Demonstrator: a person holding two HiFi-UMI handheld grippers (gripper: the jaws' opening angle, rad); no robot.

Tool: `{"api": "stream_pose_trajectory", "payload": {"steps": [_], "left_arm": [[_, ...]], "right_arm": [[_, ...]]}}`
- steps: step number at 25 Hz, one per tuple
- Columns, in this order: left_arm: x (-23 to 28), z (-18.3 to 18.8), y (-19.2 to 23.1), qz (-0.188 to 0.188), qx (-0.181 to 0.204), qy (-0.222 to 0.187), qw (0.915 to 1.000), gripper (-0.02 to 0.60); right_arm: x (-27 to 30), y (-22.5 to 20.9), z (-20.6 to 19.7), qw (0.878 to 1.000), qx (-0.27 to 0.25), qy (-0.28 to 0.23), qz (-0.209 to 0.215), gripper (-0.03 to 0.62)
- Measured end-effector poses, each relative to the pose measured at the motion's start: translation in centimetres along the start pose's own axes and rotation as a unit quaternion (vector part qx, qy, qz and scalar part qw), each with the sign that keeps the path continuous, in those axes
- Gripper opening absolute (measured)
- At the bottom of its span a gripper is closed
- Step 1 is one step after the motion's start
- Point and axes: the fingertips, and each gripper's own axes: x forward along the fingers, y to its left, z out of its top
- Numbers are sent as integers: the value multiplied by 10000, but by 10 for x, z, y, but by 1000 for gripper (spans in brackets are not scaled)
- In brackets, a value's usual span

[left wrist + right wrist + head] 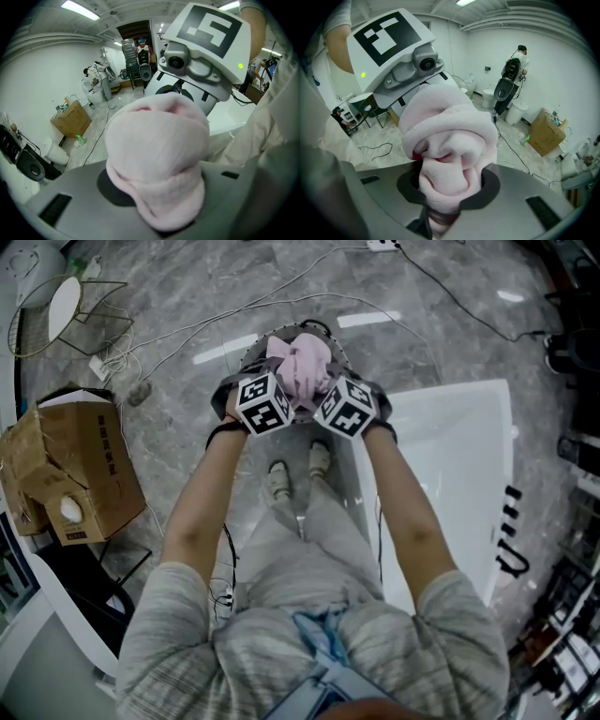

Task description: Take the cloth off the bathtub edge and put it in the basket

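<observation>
A bunched pink cloth (302,367) is held between my two grippers, right over a dark wire basket (323,332) on the floor beyond the bathtub. My left gripper (281,395) is shut on the cloth's left side, and the cloth (159,159) bulges out over its grey jaws. My right gripper (323,397) is shut on the right side; there the folded cloth (447,161) is squeezed in the slot between its jaws. The two marker cubes face each other closely. The basket's inside is mostly hidden by the cloth and grippers.
The white bathtub (459,465) lies at the right, its near edge by the person's feet. A torn cardboard box (70,474) stands at the left, a wire stand (70,310) beyond it. Cables (187,334) run across the grey marble floor. Another person stands far off (516,61).
</observation>
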Motion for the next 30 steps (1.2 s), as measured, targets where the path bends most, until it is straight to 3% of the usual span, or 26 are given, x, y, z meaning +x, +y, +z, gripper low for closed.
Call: {"api": "stream_pose_trajectory", "payload": {"steps": [4, 12, 17, 30], "left_arm": [[7, -8, 13, 172, -72, 342, 9992, 173], [16, -30, 21, 162, -161, 857, 9961, 174], [10, -18, 33, 347, -244, 653, 9970, 173], [9, -9, 27, 234, -391, 307, 9985, 173]], "right_arm": [[6, -7, -10, 9995, 109, 274, 100, 112], [2, -24, -21, 9980, 226, 596, 20, 135], [1, -29, -29, 9972, 314, 675, -45, 135], [-8, -33, -23, 9968, 632, 414, -244, 135]]}}
